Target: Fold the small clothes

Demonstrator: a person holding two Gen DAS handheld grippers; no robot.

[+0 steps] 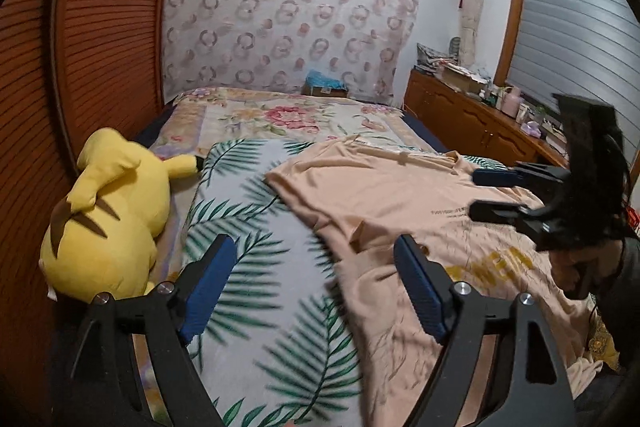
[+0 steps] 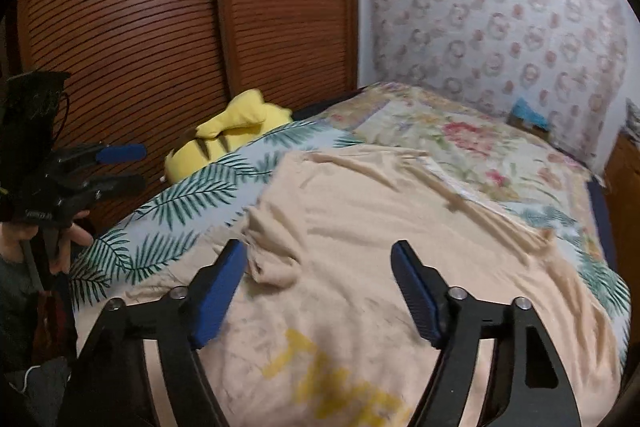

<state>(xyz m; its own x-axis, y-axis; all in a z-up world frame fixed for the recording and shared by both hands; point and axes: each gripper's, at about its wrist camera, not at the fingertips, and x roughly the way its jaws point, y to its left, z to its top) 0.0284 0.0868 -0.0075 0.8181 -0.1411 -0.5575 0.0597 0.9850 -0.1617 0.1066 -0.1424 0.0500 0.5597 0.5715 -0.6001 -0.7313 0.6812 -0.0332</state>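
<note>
A peach T-shirt (image 1: 380, 195) (image 2: 360, 207) with yellow lettering lies spread, lightly wrinkled, on a leaf-print blanket (image 1: 256, 211) (image 2: 180, 199) on the bed. My left gripper (image 1: 314, 247) hovers open over the shirt's left edge, with its left finger over the blanket and nothing between its blue pads. It shows at the left of the right wrist view (image 2: 140, 167), held in a person's hand. My right gripper (image 2: 319, 249) stands open above the shirt's chest, and its pads press on nothing. In the left wrist view the right gripper (image 1: 478, 195) is over the shirt's right side.
A yellow plush toy (image 1: 108, 215) (image 2: 228, 131) lies at the bed's left edge against louvred wooden doors (image 1: 100, 27). A floral bedspread (image 1: 280, 115) covers the far half of the bed. A box (image 1: 326, 85) sits by the wall. A cluttered wooden sideboard (image 1: 472, 115) runs along the right.
</note>
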